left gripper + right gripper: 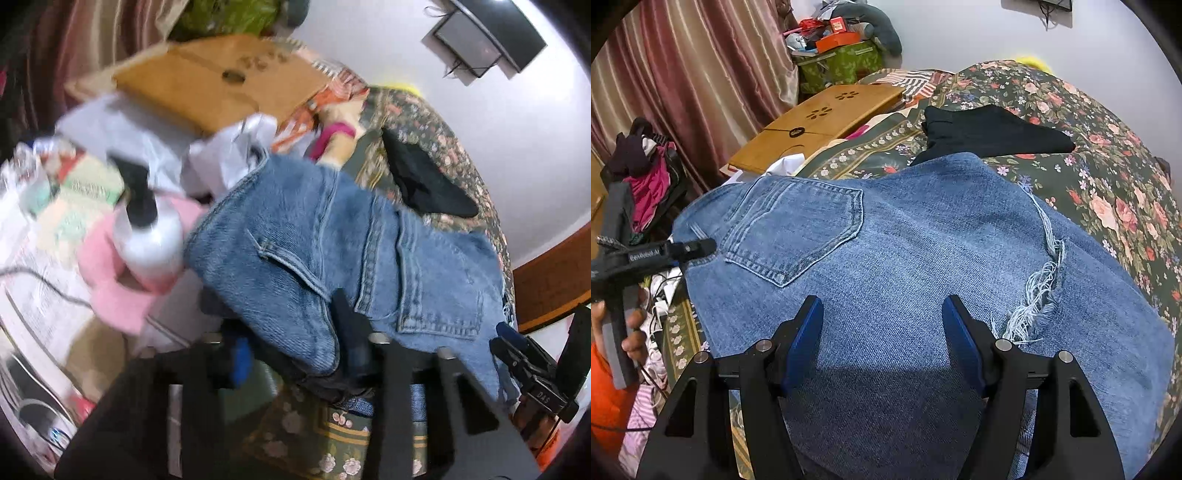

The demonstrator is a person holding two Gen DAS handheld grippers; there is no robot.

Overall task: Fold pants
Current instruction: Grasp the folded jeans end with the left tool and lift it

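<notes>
- Left gripper [701, 246] held level at the bed's left edge, fingers closed on denim at the waistband; in its own blurred view, cloth bunched between the jaws.
- Left hand [629, 328] wrapped around its handle.
- Right gripper [882, 332] spread wide above the denim, blue pads [803, 339] apart, gripping nothing.
</notes>
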